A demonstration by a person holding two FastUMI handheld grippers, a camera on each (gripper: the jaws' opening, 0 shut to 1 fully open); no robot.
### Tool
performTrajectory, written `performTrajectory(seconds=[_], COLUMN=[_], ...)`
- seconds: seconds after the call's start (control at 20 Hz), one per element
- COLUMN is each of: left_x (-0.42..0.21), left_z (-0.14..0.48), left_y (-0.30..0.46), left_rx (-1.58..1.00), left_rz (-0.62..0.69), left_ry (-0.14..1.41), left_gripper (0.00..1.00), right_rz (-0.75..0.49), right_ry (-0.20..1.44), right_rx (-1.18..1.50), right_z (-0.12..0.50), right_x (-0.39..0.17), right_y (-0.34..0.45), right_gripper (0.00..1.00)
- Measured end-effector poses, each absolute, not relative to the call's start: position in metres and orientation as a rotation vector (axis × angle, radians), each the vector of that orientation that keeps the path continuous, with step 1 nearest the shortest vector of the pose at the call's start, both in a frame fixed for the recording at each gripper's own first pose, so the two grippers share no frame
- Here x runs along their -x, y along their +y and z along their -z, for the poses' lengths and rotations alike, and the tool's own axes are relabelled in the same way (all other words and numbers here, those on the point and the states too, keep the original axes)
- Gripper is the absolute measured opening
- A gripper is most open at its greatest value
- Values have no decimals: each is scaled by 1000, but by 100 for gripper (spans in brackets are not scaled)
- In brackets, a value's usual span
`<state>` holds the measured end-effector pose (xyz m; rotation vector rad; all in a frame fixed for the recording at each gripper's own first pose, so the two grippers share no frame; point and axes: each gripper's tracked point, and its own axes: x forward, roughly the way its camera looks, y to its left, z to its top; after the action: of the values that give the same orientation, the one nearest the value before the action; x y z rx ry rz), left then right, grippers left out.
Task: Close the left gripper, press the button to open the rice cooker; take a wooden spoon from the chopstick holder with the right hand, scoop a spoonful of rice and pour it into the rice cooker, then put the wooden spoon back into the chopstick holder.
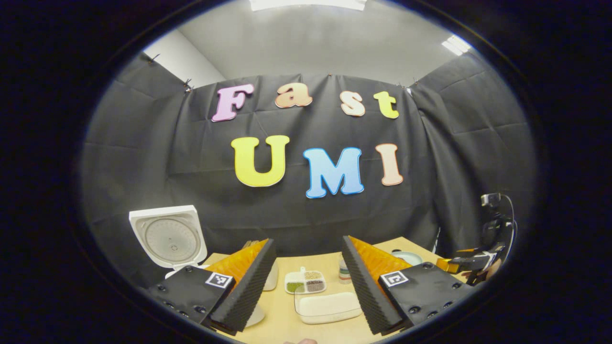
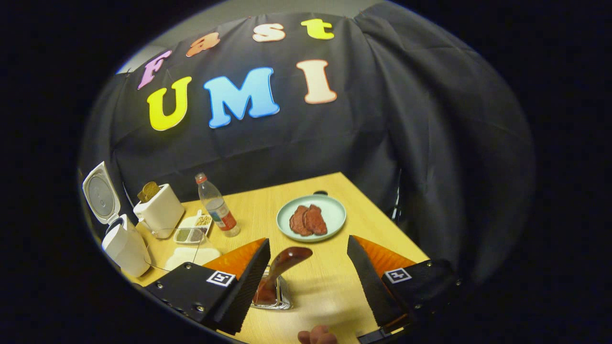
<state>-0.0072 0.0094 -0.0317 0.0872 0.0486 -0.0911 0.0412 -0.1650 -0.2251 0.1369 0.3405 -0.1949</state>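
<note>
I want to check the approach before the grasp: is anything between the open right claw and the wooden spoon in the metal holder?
Nothing visible blocks it. The brown wooden spoon stands in the shiny metal chopstick holder just ahead of the right claw, nearer its left finger, with only bare yellow wooden table around.

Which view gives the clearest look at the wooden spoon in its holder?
The right gripper view: the wooden spoon stands in the metal chopstick holder, close up between the open fingers of the right gripper. In the left gripper view I cannot make the spoon out; the right gripper shows small at the table's far right.
</note>
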Motion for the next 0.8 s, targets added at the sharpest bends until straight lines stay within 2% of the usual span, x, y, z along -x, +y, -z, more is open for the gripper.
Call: performTrajectory(seconds=[0.4,0.65,0.8], left_x=[-8,-16,-24], left_z=[26,28,25], left_y=[39,69,106], left_rx=[-41,-15,-12], left_rz=[70,72,23], left_ry=[58,90,100], left_gripper=[96,96,96], right_rz=[103,5,-52], right_ry=[139,92,51], right_rx=[-121,-195,-179], right_z=[108,77,59], right_x=[-51,-54,-49], right_y=[-128,-79,-51], right_gripper=[98,98,98])
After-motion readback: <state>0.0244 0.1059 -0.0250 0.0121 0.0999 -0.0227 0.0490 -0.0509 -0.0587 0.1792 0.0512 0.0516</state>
